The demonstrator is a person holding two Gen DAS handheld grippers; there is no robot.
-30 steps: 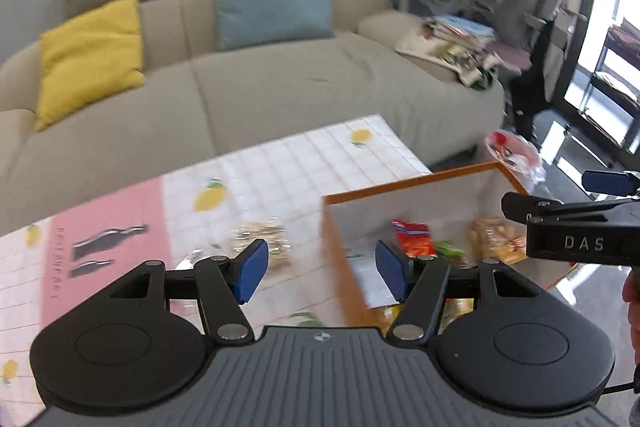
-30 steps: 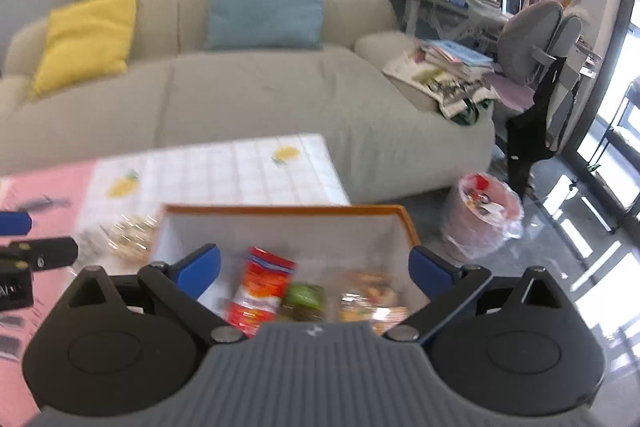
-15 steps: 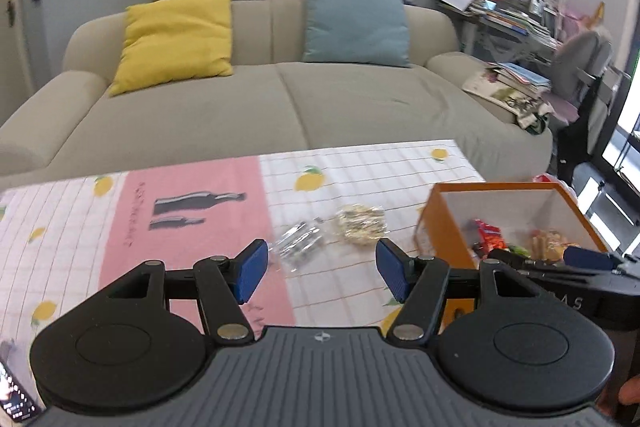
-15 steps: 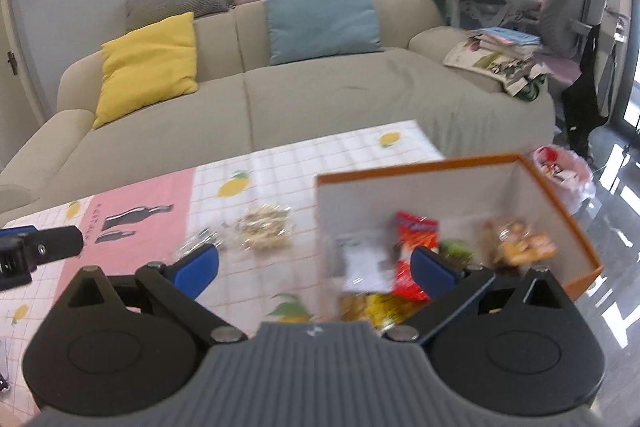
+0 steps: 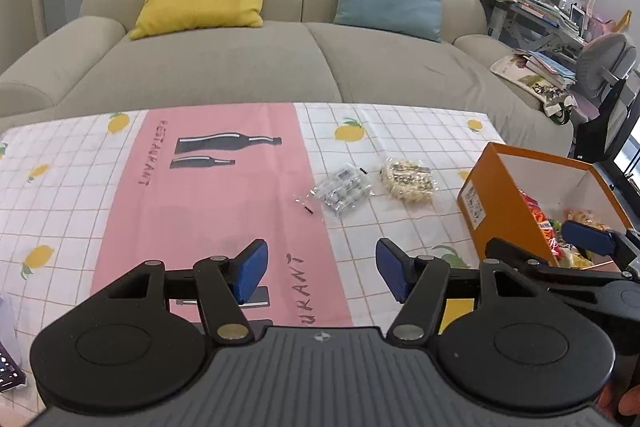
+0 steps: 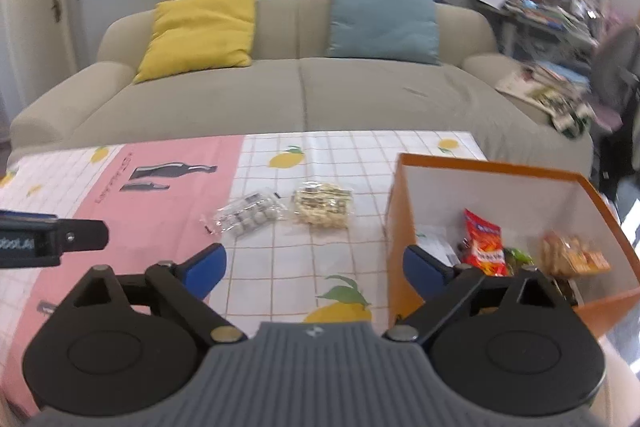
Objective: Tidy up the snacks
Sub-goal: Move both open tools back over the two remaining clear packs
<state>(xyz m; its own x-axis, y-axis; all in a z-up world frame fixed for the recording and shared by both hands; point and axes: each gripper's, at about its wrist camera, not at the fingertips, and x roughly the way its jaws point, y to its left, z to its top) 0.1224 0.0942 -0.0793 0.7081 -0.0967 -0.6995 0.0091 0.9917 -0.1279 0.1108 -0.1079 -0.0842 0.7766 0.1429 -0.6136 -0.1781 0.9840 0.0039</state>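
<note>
- Pink and white checked cloth covers the worktop (image 5: 208, 195).
- The left hand-held gripper (image 5: 318, 273) is partly open, with nothing in it.
- A clear snack pack (image 6: 248, 213) and a pale snack bag (image 6: 322, 207) lie side by side near the far right edge.
- The right hand-held gripper (image 6: 314, 265) is wide, closing, and empty.
- The orange box (image 6: 404, 223) at the right edge holds more snacks (image 6: 482, 243).

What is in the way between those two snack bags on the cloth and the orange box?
Nothing visible. The clear packet and the pale snack bag lie on bare tablecloth, apart from the orange box beside them. Both the left gripper and the right gripper hover empty in front.
</note>
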